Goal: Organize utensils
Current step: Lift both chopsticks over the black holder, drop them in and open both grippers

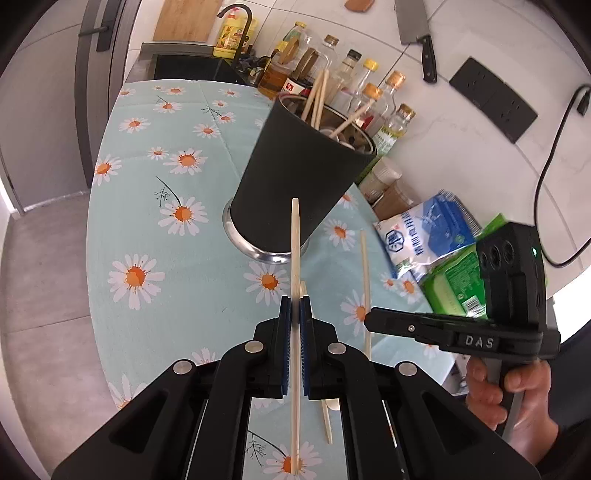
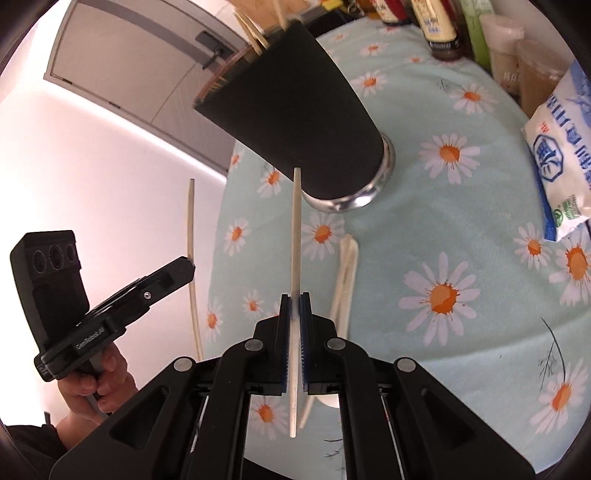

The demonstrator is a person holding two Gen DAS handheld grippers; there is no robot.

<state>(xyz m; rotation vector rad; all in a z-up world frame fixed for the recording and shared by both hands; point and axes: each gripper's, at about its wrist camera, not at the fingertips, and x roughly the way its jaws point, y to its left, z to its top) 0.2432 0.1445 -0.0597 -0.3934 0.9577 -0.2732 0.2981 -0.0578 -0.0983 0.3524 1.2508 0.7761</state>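
A black utensil holder (image 1: pixel 303 177) on a shiny metal base stands on the daisy tablecloth (image 1: pixel 166 258), with several chopsticks (image 1: pixel 319 96) sticking out of it. My left gripper (image 1: pixel 295 306) is shut on a pale wooden chopstick (image 1: pixel 295 240) whose tip points up at the holder's wall. The right gripper (image 1: pixel 369 317) is beside it, shut on a second chopstick (image 1: pixel 365 273). In the right wrist view my right gripper (image 2: pixel 295 299) clamps that chopstick (image 2: pixel 296 221) just short of the holder (image 2: pixel 295 110). The left gripper (image 2: pixel 190 267) is off to the left. A white spoon (image 2: pixel 345 273) lies on the cloth.
Oil and sauce bottles (image 1: pixel 347 74) crowd behind the holder. A white-blue salt bag (image 1: pixel 424 229) and a green packet (image 1: pixel 454 280) lie at the right. A cleaver (image 1: pixel 413 26) hangs on the wall, and a sink (image 1: pixel 192 66) is at the back. The cloth's left edge (image 1: pixel 92 229) drops to the floor.
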